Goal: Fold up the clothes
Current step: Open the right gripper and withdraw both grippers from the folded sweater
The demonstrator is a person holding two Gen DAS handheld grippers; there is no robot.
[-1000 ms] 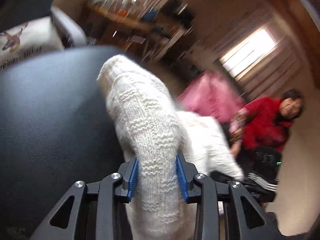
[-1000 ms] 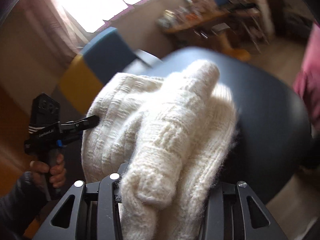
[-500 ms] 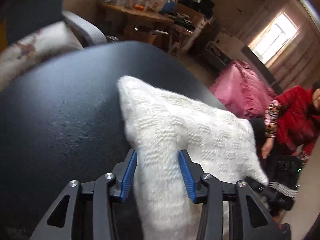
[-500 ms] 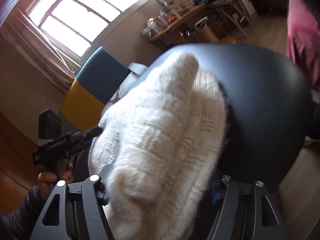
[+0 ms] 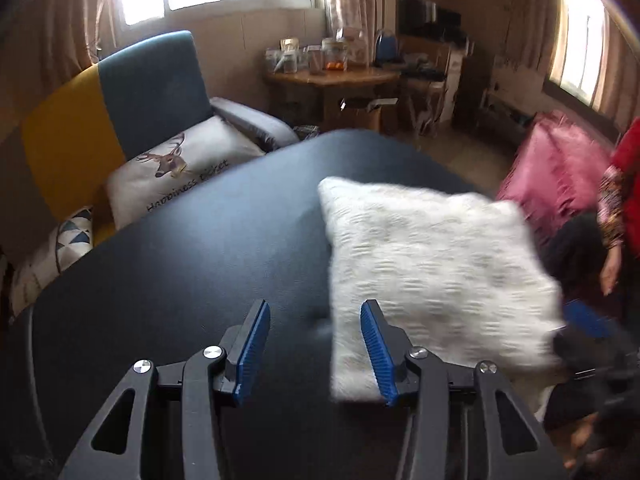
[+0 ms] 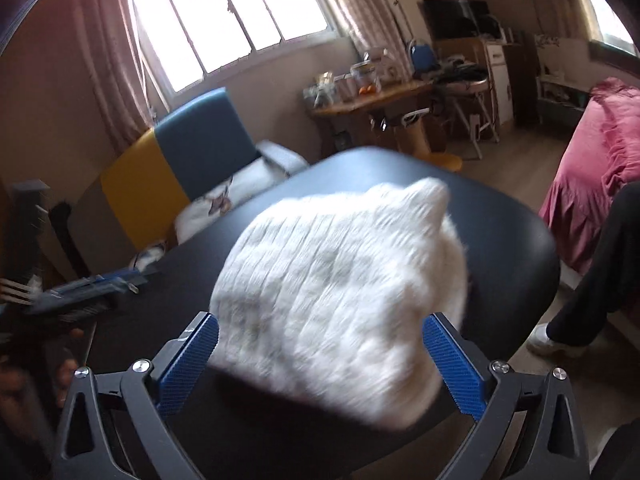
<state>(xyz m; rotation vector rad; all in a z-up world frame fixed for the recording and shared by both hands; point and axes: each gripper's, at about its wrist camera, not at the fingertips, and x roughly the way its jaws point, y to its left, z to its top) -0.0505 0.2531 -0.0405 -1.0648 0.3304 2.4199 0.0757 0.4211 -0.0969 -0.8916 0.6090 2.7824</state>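
A white knitted sweater lies folded in a thick bundle on the black padded table. In the left wrist view my left gripper is open over bare table, and the sweater's near left edge lies just past its right fingertip. In the right wrist view the sweater is motion-blurred and sits on the table in front of my right gripper, whose jaws are spread wide on either side of the near edge. Nothing is gripped. The left gripper shows blurred at that view's left edge.
A blue and yellow armchair with a deer cushion stands behind the table. Beyond it is a wooden table with jars. Pink bedding lies to the right. A person in red is close by, with a leg and white shoe beside the table.
Both grippers were shut on the sweater and have opened and let it go. The sweater has dropped into a folded bundle on the table, and both grippers have drawn back.
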